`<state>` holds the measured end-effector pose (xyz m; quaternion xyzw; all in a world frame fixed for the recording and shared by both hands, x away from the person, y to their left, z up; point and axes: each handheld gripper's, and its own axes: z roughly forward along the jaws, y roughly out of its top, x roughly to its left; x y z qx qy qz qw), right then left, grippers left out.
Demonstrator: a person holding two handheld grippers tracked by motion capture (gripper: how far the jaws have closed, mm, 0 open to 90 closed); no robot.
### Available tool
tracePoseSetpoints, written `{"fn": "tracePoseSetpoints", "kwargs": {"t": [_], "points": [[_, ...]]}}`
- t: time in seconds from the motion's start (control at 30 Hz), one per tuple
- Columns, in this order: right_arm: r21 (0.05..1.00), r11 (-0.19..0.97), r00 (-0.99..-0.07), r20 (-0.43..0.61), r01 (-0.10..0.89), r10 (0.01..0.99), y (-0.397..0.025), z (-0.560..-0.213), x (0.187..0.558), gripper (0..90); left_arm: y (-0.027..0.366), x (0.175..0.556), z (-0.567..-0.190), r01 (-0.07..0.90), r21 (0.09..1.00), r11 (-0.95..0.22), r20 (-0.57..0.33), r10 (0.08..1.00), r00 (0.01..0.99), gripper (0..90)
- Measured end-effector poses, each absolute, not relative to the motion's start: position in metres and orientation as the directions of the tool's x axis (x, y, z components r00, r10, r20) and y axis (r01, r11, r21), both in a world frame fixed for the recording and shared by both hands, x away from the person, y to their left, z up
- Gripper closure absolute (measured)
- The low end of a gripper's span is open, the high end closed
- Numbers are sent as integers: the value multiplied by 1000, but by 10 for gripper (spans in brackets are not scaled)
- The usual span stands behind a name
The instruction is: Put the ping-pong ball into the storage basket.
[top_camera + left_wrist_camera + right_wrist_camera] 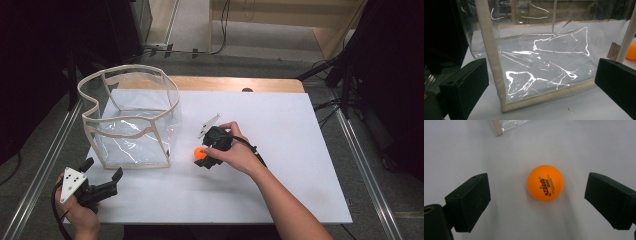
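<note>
Right gripper (204,159) poised over an orange ball (199,153) on a white table (300,150), beside a clear bag (131,120).

The step in hand looks like the grasp: in the right gripper view the ball (545,182) sits on the table midway between the two black jaws, which stand wide apart and touch nothing. The next move likely calls for closing squarely so the round ball does not roll away. The left gripper (102,184) waits near the table's front left corner, jaws also wide and holding nothing, facing the bag's (544,62) near corner.
</note>
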<state>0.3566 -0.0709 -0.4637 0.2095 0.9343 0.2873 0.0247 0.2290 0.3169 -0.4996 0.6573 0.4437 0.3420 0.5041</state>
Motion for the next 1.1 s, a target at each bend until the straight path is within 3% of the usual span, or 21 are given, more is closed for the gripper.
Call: {"fn": "tracePoseSetpoints", "kwargs": {"t": [0.13, 0.33, 0.47, 1.1], "points": [[531, 766, -913, 39, 363, 406, -66, -468, 356, 113, 319, 229, -500, 233, 969, -82, -12, 927, 374, 0], [512, 775, -911, 39, 370, 410, -63, -471, 358, 119, 317, 228, -500, 230, 968, -95, 0, 925, 380, 0], [493, 778, -904, 40, 389, 426, -62, -474, 359, 181, 317, 228, -500, 231, 968, -94, -1, 924, 382, 0], [484, 781, -899, 32, 396, 437, -59, -476, 362, 293, 316, 228, -500, 225, 969, -98, 0, 918, 397, 0]]}}
